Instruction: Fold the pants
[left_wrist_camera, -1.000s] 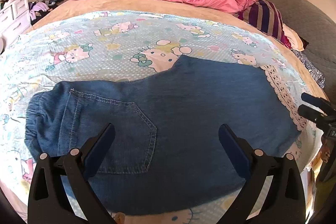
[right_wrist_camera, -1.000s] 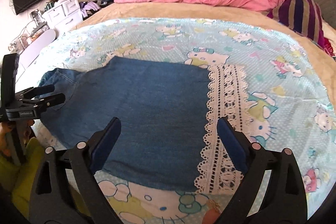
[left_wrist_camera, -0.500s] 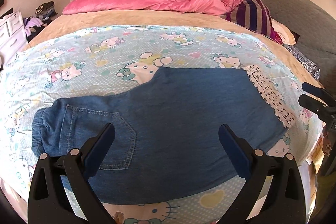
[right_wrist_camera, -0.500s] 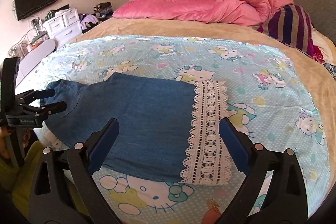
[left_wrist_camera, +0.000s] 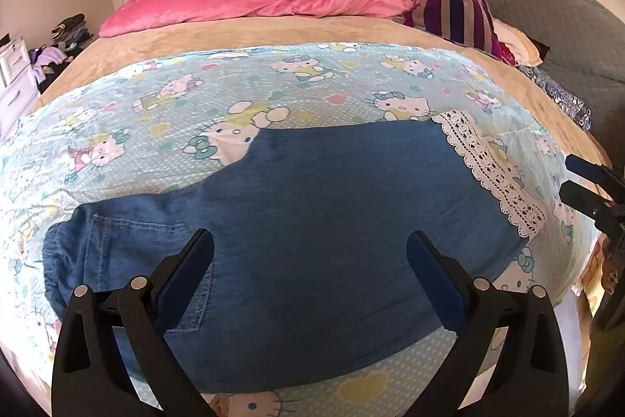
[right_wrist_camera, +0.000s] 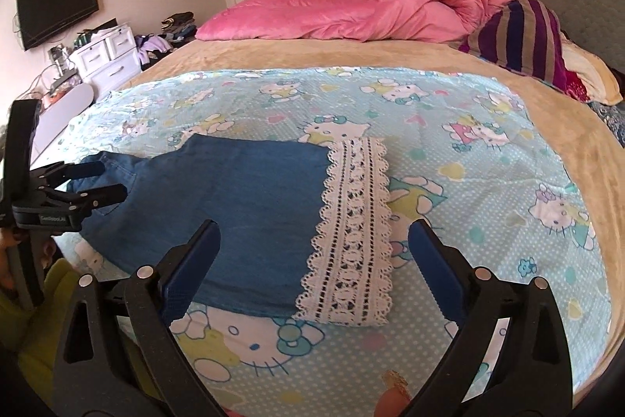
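While both jaws gape, left hand-held gripper (left_wrist_camera: pixel 310 253) and right hand-held gripper (right_wrist_camera: pixel 314 241) hover released, holding nothing, over the pants (left_wrist_camera: pixel 312 221). Pants lie flat on the cartoon sheet (right_wrist_camera: pixel 468 182) on the bed, legs stacked, lace hem (right_wrist_camera: pixel 351 245) right. Likely between folds; next: pinch hem, carry toward waistband (left_wrist_camera: pixel 58 260).

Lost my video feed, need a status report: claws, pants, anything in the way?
Left claw open, right claw open, both holding nothing. Denim pants flat on cartoon sheet, lace hem rightward. Nothing on the pants.
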A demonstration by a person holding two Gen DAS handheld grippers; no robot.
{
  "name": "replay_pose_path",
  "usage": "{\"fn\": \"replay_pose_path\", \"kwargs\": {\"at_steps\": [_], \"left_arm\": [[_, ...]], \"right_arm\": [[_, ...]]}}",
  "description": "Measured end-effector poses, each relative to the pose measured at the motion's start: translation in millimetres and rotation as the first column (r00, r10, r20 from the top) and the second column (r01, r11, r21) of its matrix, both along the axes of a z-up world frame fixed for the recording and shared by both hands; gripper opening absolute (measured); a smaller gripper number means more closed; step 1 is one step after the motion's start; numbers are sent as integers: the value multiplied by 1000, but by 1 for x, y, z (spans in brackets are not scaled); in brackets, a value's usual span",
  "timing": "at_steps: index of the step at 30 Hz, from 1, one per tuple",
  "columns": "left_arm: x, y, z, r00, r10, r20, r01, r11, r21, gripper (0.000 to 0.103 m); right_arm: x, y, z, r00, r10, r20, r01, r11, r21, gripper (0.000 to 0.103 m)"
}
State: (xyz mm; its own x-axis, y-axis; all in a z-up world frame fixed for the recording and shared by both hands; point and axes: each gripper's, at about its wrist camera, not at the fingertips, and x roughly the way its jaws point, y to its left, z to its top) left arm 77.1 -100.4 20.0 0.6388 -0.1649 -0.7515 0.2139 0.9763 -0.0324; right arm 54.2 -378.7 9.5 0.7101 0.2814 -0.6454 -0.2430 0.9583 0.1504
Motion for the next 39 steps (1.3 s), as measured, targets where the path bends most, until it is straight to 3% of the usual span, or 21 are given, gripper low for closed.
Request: {"fn": "replay_pose_path", "kwargs": {"at_steps": [16,21,33,39], "left_arm": [[35,-39,-15,998,-57,-14,58,996,71,99],[64,-56,-16,995,-98,-21,99,994,49,99],[147,-121,-41,963,-253,-88,261,960,102,98],[171,-137,-64,944,-304,-128,313,948,59,97]], "right_arm": [[8,-8,-36,995,-9,-99,12,999,30,91],[10,-8,-47,991,3,-133,6,998,70,91],[20,-18,-66,977,-39,-210,63,992,109,91],[22,-19,-71,976,-42,-214,74,987,143,91]]}}
